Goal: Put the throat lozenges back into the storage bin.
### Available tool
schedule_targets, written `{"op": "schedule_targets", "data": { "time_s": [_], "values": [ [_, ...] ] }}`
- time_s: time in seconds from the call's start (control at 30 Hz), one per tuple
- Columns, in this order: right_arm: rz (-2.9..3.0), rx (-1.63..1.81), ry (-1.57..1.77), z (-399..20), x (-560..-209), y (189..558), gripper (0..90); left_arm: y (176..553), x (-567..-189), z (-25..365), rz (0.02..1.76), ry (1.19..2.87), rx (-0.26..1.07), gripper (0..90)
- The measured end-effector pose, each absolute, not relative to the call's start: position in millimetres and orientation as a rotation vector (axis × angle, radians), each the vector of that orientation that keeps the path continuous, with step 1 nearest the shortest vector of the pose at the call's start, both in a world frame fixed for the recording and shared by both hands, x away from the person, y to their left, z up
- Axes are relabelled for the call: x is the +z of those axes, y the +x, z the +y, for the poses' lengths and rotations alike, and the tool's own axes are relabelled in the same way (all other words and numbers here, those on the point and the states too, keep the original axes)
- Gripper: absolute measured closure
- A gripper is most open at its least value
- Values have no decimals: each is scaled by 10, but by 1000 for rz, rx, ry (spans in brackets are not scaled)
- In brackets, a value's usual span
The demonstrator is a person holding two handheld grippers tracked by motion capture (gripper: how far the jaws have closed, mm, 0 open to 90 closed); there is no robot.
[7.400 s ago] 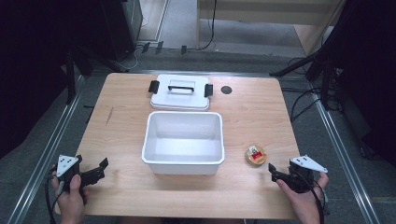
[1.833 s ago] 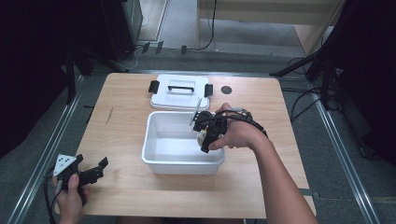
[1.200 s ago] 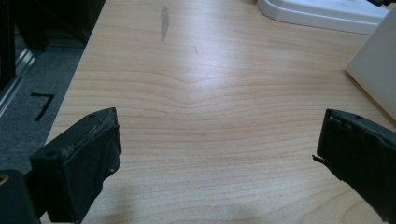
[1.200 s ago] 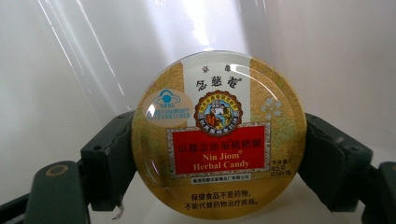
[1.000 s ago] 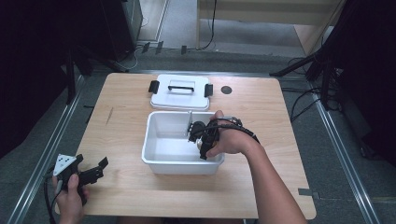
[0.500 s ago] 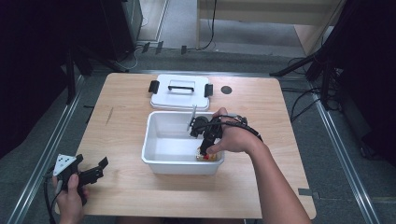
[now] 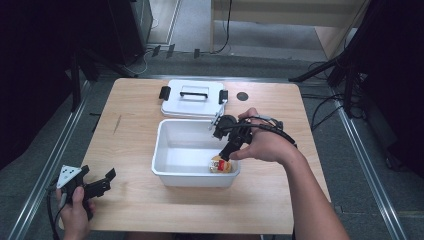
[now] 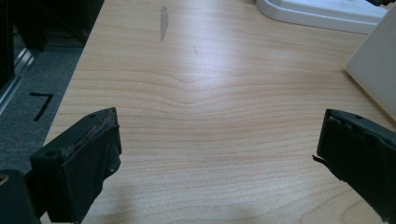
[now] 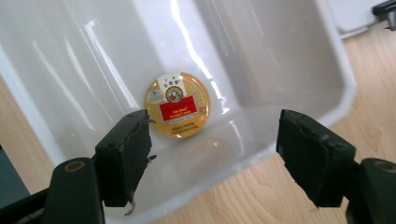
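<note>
White plastic: in the high view the open bin (image 7: 172, 145) sits mid-frame on the wooden desk (image 7: 130, 145), its lid (image 7: 192, 97) behind it. The right claw (image 7: 226, 152) hangs over the bin's lower right corner, directly above a small round tin (image 7: 221, 165) lying flat; the left claw (image 7: 100, 182) waits at lower left, well apart.

In the left gripper view, its jaws stand wide, empty, over bare wood.

In the right gripper view, jaws gape empty; the tin (image 9: 177, 104) lies beside the left jaw.

The left claw (image 8: 219, 154) gapes wide over bare wooden table (image 8: 205, 93), a white tub (image 8: 376, 70) beside it.
</note>
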State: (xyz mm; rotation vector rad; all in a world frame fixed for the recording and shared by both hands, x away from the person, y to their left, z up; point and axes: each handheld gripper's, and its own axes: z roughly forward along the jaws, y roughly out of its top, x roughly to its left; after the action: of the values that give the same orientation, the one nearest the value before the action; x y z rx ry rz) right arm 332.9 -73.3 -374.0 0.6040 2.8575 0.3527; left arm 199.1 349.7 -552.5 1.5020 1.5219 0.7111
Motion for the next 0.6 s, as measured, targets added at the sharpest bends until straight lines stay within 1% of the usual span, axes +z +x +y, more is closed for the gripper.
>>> {"op": "schedule_targets", "data": {
  "time_s": [0.3, 0.6],
  "values": [
    [2810, 399, 691, -1052, -3598, 3310, 259, 1991, -5525, 3495, 1523, 1502, 712, 1],
    [2777, 410, 786, -1400, -3645, 3314, 252, 1992, -5526, 3492, 1525, 1494, 711, 1]
  ]
}}
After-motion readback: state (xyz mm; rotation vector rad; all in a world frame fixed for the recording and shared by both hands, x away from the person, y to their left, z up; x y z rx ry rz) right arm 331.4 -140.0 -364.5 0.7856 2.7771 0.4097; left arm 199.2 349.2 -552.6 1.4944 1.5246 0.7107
